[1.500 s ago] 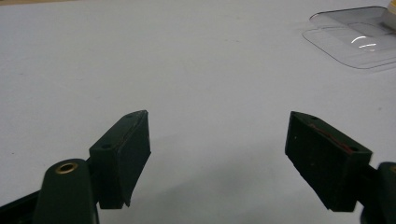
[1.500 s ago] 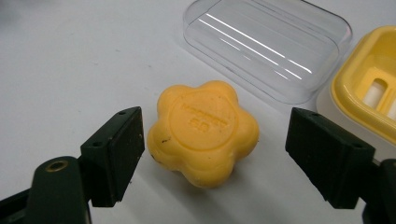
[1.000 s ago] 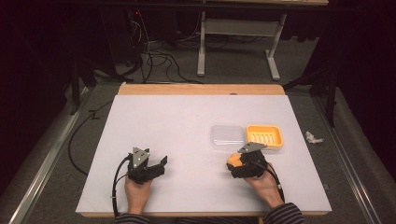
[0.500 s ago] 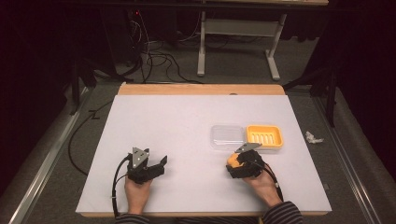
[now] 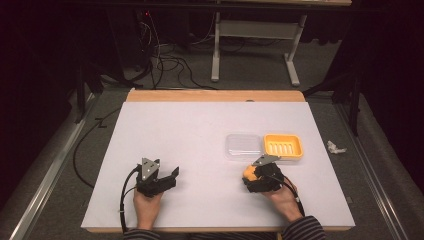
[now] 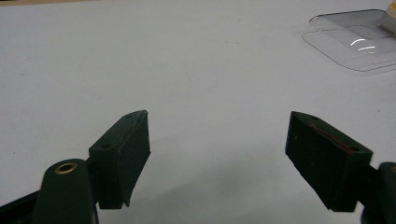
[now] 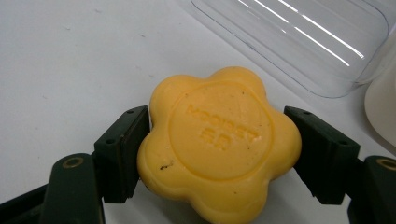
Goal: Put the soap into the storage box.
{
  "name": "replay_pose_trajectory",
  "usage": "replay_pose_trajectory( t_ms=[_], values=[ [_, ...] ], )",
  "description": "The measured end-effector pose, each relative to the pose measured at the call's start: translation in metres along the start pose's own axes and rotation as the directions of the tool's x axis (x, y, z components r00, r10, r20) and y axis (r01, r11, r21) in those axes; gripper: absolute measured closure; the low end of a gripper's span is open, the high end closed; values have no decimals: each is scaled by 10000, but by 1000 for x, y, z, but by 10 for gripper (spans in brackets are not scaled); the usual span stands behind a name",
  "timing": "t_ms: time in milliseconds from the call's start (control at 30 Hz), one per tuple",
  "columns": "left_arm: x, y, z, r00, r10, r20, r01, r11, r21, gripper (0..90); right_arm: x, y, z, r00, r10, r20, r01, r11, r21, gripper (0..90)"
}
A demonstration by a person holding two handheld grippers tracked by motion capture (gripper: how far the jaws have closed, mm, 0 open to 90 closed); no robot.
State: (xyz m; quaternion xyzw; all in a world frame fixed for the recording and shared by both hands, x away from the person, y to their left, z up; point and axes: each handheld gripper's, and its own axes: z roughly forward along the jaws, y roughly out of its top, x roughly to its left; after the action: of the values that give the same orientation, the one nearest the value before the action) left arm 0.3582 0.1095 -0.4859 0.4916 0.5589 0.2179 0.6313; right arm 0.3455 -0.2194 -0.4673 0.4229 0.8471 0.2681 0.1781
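A yellow flower-shaped soap bar (image 7: pixel 219 140) lies on the white table, between the jaws of my right gripper (image 7: pixel 217 140). The jaws have just been closing, and both pads now press on the soap's sides. In the high view the right gripper (image 5: pixel 252 176) sits near the front right with the soap (image 5: pixel 248 173) at its tip. Just beyond it are a clear plastic lid (image 5: pixel 243 145) and a yellow soap dish (image 5: pixel 283 146). My left gripper (image 5: pixel 170 175) rests at the front left. Its jaws (image 6: pixel 217 135) stand wide open over bare table.
The clear lid (image 7: pixel 299 37) lies close ahead of the soap, and it also shows far off in the left gripper view (image 6: pixel 355 39). A white sheet (image 5: pixel 200 130) covers the table. Crumpled paper (image 5: pixel 335 147) lies on the floor to the right.
The right gripper's jaws have drawn in onto the soap. Both hands stay where they were, and the lid and dish have not moved.
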Motion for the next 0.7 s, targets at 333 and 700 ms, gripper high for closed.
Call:
replay_pose_trajectory(
  t_ms=[333,700],
  values=[
    [0,0,0,10000,12,-11,-12,10000,-4,227,-5,-4,-6,9998,-36,-210,28,9993,-369,270],
    [0,0,0,10000,-2,4,2,10000,4,227,-8,-7,-14,9998,-137,-134,129,9981,-598,275]
  ],
)
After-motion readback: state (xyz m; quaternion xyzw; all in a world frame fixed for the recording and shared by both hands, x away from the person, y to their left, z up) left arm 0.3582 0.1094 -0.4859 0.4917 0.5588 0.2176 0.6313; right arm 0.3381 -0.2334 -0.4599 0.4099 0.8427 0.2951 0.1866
